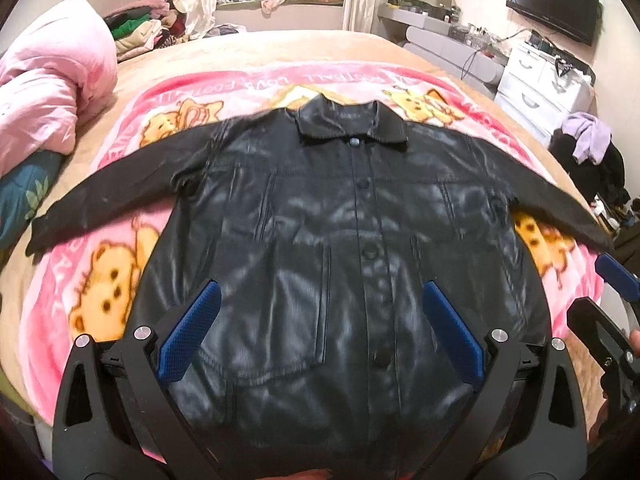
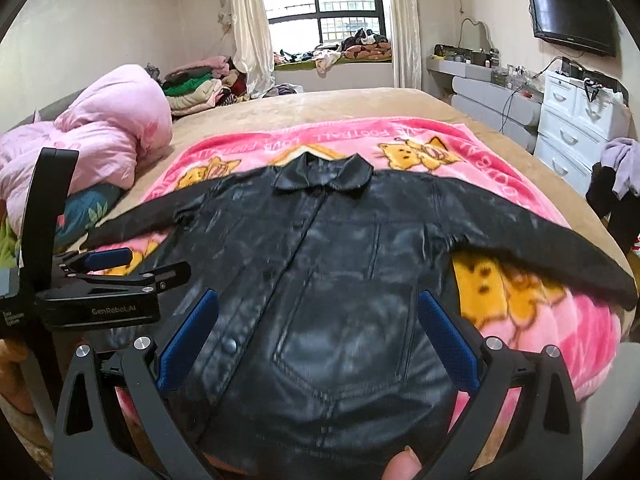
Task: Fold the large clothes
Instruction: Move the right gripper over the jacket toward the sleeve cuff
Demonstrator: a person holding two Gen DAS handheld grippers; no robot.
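Note:
A black leather jacket lies flat and face up on a pink cartoon blanket, buttoned, collar far from me, both sleeves spread out sideways. It also shows in the right wrist view. My left gripper is open and empty, hovering over the jacket's lower front near the hem. My right gripper is open and empty above the jacket's right pocket. The right gripper shows at the right edge of the left wrist view, and the left gripper shows at the left of the right wrist view.
The blanket covers a tan bed. A pink duvet and piled clothes lie at the left. White drawers and a chair with clothes stand at the right, under a wall TV.

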